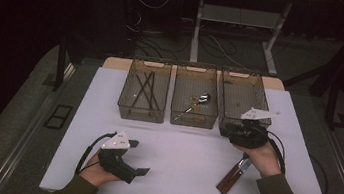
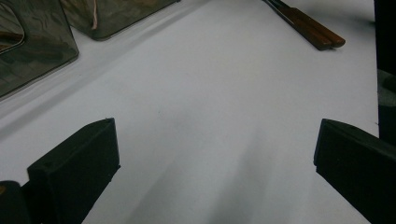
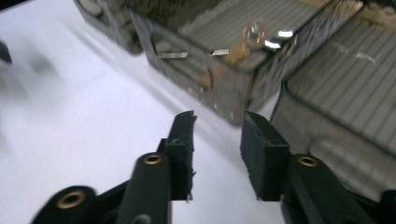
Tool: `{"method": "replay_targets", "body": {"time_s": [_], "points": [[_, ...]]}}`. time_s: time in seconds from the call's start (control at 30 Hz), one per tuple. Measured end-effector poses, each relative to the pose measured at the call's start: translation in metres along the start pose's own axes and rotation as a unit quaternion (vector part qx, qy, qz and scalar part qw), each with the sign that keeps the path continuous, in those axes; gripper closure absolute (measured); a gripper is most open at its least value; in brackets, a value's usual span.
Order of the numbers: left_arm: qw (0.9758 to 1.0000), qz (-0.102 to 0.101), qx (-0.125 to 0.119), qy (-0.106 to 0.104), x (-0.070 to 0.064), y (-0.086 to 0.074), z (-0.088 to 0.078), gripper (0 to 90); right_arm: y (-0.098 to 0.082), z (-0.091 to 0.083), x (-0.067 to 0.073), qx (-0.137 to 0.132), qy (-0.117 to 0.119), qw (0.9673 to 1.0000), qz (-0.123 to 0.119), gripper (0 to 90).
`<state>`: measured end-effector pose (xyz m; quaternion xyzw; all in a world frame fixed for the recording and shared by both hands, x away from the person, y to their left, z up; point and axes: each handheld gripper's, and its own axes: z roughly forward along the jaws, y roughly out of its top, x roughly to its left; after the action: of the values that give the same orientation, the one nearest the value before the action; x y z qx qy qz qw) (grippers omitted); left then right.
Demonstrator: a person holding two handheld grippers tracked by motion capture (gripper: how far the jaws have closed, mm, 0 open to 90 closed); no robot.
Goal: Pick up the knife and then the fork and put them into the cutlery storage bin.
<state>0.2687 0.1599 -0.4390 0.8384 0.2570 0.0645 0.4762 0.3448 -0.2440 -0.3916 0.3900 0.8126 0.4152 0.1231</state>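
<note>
Meanwhile, right hand-held gripper (image 3: 217, 123) hovers part-open, gripping nothing; left hand-held gripper (image 2: 215, 144) spread wide, empty.

Black grippers (image 1: 139, 158), white table (image 1: 182, 154), smoky translucent bins (image 1: 144, 96), a brown-handled tool (image 1: 231, 178).

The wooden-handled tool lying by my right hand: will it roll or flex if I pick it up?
The wooden-handled tool looks rigid, so probably no flex. Its handle appears to be two flat-sided bars lying side by side, so rolling seems unlikely. The bars might spread apart if gripped on one alone.
</note>
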Motion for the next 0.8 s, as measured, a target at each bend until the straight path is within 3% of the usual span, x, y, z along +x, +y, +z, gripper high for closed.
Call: {"method": "replay_targets", "body": {"time_s": [0.13, 0.4, 0.8], "points": [[1.0000, 0.000, 0.002, -0.002, 0.000, 0.000, 0.000, 0.0, -0.013, -0.007, -0.001, 0.015, -0.002, 0.9999, -0.004, 73.7], [1.0000, 0.000, 0.001, 0.000, 0.001, 0.000, 0.000, 0.0, -0.039, -0.021, 0.008, 0.045, 0.021, 0.9987, -0.013, 86.2], [1.0000, -0.003, 0.003, 0.004, 0.000, 0.000, 0.000, 0.0, -0.070, -0.027, 0.032, 0.088, 0.058, 0.9938, -0.036, 89.9]]}}
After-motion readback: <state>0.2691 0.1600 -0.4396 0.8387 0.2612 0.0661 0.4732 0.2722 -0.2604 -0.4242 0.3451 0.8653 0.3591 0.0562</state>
